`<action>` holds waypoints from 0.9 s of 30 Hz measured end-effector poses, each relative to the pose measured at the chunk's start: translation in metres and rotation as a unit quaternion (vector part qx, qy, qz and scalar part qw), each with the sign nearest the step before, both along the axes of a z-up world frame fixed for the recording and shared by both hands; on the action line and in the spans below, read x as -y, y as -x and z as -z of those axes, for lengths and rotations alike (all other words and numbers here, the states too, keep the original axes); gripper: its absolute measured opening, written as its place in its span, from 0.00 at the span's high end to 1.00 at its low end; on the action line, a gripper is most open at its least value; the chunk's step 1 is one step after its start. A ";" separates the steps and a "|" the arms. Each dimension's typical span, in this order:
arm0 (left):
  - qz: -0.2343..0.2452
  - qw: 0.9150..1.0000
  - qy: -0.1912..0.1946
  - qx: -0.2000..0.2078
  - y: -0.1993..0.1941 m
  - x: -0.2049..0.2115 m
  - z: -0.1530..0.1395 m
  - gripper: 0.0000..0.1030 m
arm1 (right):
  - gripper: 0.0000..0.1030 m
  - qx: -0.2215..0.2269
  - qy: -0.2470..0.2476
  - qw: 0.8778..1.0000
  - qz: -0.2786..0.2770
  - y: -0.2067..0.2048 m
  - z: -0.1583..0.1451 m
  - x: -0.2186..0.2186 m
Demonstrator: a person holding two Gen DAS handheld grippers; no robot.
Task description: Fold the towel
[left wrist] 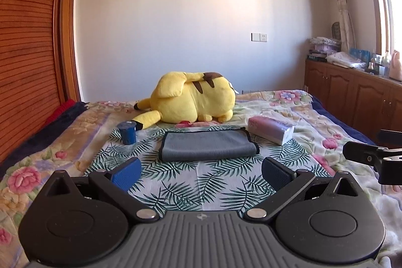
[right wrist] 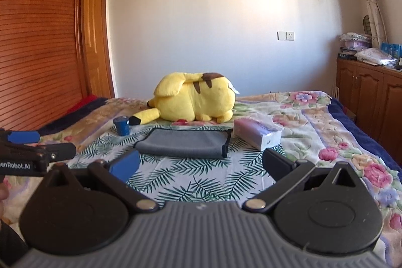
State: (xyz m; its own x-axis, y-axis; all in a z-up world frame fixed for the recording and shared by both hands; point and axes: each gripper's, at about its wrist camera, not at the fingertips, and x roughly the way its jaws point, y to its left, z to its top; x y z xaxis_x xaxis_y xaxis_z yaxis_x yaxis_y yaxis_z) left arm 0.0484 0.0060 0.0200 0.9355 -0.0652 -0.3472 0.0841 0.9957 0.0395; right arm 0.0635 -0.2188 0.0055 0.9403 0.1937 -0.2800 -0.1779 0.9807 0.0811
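My left gripper (left wrist: 201,173) and right gripper (right wrist: 202,167) both gape wide, holding nothing. Folded grey towel (left wrist: 208,145), soft rectangle with black trim, lies flat on leaf-print cloth (left wrist: 201,189) ahead, near plush toy (left wrist: 193,101).

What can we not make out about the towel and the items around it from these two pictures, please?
- Gray towel: number of folded layers, both views; only the top shows.
- Yellow plush: face, both views; turned away.
- Tissue pack: print too blurred, both views.
- Blue cup: contents, both views; seen from the side.
- Right tool: cut off, left wrist view.
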 end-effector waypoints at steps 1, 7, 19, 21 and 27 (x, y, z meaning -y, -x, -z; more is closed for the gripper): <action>0.000 1.000 0.000 0.002 0.000 0.000 -0.001 0.16 | 0.00 0.002 0.000 1.000 0.000 0.001 -0.001 0.000; -0.003 1.000 -0.002 0.012 0.003 0.001 -0.003 0.16 | 0.00 0.013 -0.001 1.000 0.003 0.003 -0.003 0.001; -0.005 1.000 -0.001 0.021 0.005 0.001 -0.005 0.16 | 0.00 0.038 -0.002 0.999 0.013 0.007 -0.006 0.003; -0.005 1.000 -0.001 0.021 0.004 0.001 -0.005 0.16 | 0.00 0.038 0.000 0.999 0.014 0.006 -0.005 0.003; -0.006 1.000 -0.002 0.019 0.004 0.001 -0.003 0.16 | 0.00 0.037 -0.001 0.999 0.017 0.006 -0.004 0.004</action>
